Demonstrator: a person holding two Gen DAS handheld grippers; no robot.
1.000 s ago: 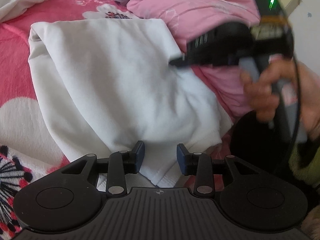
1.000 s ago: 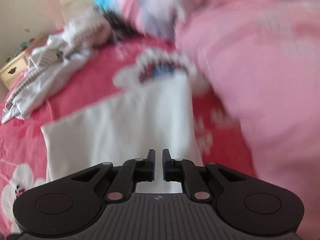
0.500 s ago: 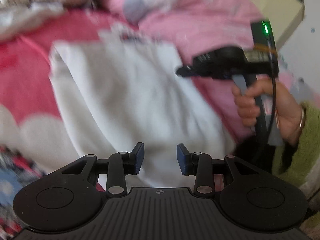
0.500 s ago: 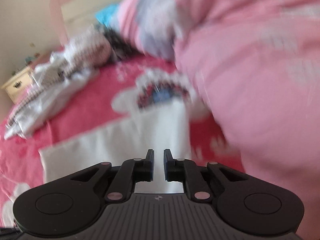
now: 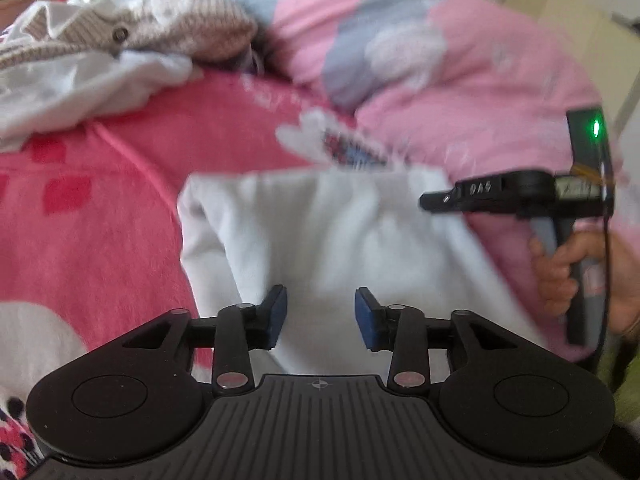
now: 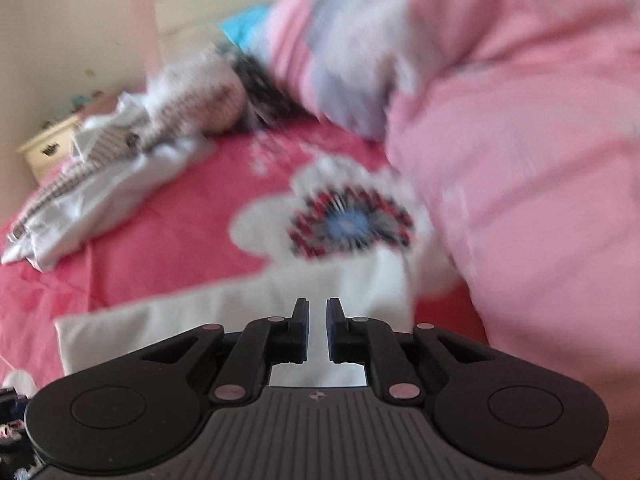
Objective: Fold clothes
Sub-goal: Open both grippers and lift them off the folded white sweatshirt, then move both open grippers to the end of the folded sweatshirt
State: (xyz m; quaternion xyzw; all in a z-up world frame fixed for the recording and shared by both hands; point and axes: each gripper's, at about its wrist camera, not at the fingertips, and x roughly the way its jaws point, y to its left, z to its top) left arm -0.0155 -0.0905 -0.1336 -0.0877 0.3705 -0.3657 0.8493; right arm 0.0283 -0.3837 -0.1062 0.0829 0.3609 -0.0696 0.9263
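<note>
A white garment (image 5: 328, 232), already folded into a rough rectangle, lies flat on the pink floral bedsheet (image 5: 120, 216), its far edge close to the bunched pink quilt (image 5: 460, 92). The left gripper (image 5: 321, 316) hangs over the garment's near end with its blue-padded jaws partly apart and nothing between them, so it holds no cloth. The right gripper (image 6: 317, 330) points down over the garment's right side; its jaws are nearly together with only a thin gap, and no fabric is pinched there (from the left wrist view it shows side-on, held by the person's right hand (image 5: 568, 264)). Both tools sit low and angled at the cloth, probably to pick an edge for another fold. A heap of unfolded clothes (image 5: 120, 52), a knitted beige cardigan among them, waits at the far left of the bed, well apart from the folded piece.
</note>
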